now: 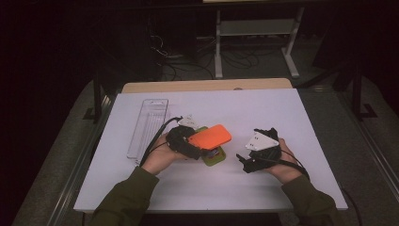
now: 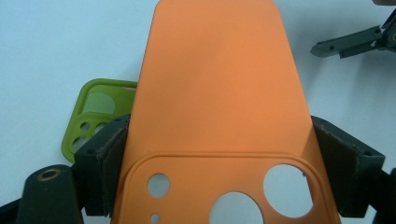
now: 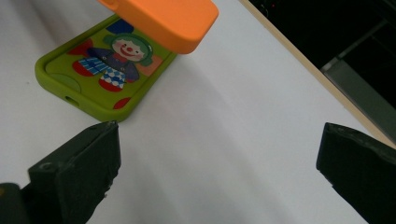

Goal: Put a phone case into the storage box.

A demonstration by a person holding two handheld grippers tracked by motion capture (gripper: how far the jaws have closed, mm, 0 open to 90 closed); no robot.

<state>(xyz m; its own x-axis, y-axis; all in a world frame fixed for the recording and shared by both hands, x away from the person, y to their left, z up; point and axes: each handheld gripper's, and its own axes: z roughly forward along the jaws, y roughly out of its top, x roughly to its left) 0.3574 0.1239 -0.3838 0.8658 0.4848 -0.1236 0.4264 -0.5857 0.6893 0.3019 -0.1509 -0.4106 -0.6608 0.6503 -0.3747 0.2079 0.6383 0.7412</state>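
Observation:
An orange phone case (image 1: 210, 136) hangs above the white table, held at its camera-cutout end by my left gripper (image 1: 190, 143). In the left gripper view the two pads (image 2: 109, 161) press on the side edges of the orange case (image 2: 219, 88). Under it lies a green phone case (image 1: 214, 157) flat on the table; a clown picture shows on the green case (image 3: 105, 70) in the right gripper view, with the orange case (image 3: 170, 18) above it. My right gripper (image 1: 248, 162) stands to the right of both cases, its jaws wide apart with nothing between them.
A clear plastic tray (image 1: 148, 125) lies at the table's left. The white board (image 1: 263, 113) rests on a wooden tabletop, with dark floor, cables and a stand's legs beyond the far edge.

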